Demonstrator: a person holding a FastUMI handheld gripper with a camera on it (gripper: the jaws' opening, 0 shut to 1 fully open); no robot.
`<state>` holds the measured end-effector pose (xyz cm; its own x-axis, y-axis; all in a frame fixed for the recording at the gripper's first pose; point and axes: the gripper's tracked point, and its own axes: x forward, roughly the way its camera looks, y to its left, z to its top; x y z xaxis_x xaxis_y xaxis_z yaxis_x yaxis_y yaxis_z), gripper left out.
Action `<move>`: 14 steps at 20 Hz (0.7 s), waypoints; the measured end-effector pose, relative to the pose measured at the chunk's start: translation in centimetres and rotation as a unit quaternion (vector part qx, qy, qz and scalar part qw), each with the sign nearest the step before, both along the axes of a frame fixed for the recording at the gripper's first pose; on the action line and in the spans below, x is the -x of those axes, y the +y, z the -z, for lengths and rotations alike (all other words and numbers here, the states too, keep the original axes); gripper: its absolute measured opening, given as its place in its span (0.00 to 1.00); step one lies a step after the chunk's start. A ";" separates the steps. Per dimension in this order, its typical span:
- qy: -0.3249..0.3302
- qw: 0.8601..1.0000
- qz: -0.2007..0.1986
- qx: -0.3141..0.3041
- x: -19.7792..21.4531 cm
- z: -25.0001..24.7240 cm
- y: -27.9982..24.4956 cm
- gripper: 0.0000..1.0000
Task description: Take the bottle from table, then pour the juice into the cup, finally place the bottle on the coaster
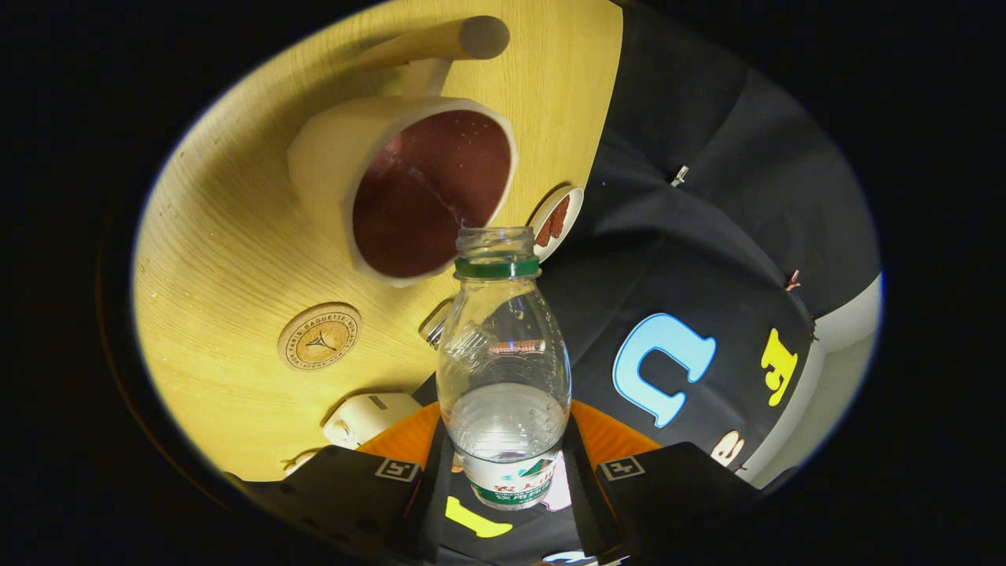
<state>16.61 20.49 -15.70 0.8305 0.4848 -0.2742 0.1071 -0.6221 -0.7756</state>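
Gripping bottle (503,369), jaws clamp both sides; mouth at cup (409,189) rim; coaster (319,336) beside cup.

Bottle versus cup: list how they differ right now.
The bottle is clear plastic, held between the gripper fingers; the cup is opaque cream with a dark red inside and stands free on the table. The bottle has a narrow neck; the cup's mouth is wide, with a handle. Both are uncovered.

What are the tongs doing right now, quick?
Tongs: closed on the bottle, one finger pressing each side of it, its open mouth tipped toward the cup.
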 end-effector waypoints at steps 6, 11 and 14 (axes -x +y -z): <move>-0.009 1.000 -0.013 0.015 1.1 0.4 -0.4 0.68; -0.009 1.000 -0.001 0.009 1.0 0.0 -0.4 0.68; -0.004 1.000 0.005 0.002 1.1 0.1 -0.2 0.68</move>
<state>15.51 20.30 -15.79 0.8373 0.4758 -0.2692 0.1078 -0.6265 -0.7720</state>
